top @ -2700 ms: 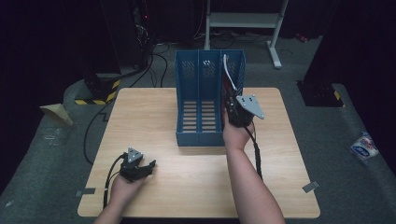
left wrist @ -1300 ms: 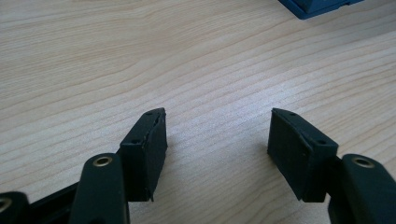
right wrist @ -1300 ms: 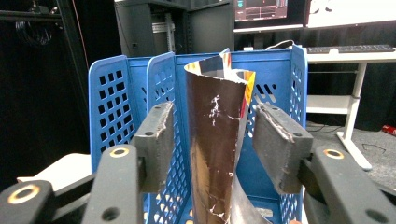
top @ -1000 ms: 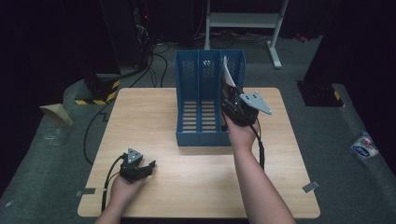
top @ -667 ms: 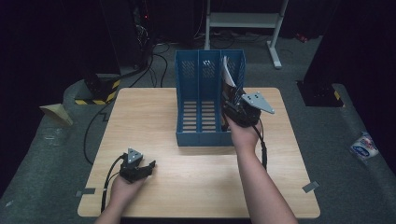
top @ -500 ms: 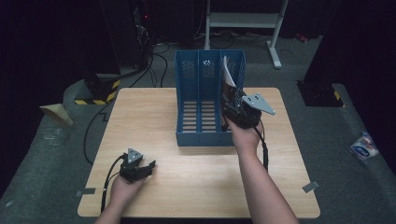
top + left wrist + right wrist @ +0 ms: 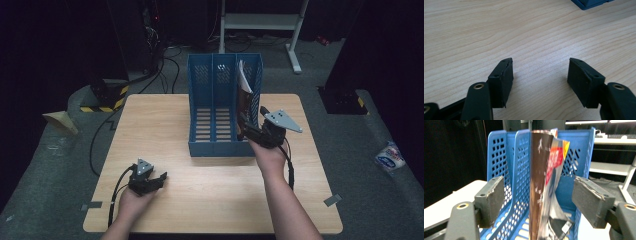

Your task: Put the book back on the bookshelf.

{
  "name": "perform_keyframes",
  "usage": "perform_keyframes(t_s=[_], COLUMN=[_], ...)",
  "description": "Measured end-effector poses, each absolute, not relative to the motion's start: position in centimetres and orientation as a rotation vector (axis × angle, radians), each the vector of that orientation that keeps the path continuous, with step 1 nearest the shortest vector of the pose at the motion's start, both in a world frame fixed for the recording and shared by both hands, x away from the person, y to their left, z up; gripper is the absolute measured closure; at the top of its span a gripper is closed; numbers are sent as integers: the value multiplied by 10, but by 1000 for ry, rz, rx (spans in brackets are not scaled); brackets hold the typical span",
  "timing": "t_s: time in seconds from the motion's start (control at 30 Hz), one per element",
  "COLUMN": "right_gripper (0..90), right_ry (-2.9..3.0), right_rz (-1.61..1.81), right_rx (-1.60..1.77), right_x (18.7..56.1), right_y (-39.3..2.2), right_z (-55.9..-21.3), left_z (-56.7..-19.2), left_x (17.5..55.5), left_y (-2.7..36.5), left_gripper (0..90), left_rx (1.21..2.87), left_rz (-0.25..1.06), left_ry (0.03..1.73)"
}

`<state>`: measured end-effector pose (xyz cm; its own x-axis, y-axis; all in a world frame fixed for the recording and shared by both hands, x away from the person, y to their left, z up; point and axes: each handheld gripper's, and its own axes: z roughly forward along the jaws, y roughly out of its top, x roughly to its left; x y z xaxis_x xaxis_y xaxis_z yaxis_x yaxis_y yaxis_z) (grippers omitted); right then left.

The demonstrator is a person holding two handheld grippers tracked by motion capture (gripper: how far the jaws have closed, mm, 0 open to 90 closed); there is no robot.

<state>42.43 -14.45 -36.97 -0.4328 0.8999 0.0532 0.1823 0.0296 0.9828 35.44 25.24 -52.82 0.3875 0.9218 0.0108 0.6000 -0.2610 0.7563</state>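
Writing: the magazine (image 7: 544,185) cover carries red lettering, too blurred for me to read.
Magazine: thin, glossy, brown and red cover, standing upright and bowed, straight ahead of my right hand-held gripper (image 7: 540,195), between its jaws but touching neither.
File holder (image 7: 210,107): blue plastic, perforated walls, three slots; the magazine stands in the slot nearest my right hand-held gripper.
Right hand-held gripper: jaws apart.
Left hand-held gripper (image 7: 540,75): jaws apart, over bare wood counter (image 7: 499,30).

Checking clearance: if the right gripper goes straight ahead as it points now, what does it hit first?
Probably the magazine, standing on edge in the blue file rack's right compartment, centred between the right gripper's open jaws. Depth is unclear, but nothing looks nearer.
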Motion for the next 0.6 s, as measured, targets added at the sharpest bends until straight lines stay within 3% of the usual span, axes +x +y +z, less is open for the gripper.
perform_keyframes(t_s=[0.3, 0.6], right_gripper=[194, 174], right_ry=[1736, 1778], right_rz=[1360, 1190], right_rx=[1123, 1247], right_x=[403, 393], right_y=[-158, -187], right_z=[-392, -435], left_z=[-528, -528], left_x=[355, 355], left_y=[252, 252], left_gripper=[371, 370], left_rx=[1971, 1972], left_rz=[611, 609], left_ry=[1305, 1304])
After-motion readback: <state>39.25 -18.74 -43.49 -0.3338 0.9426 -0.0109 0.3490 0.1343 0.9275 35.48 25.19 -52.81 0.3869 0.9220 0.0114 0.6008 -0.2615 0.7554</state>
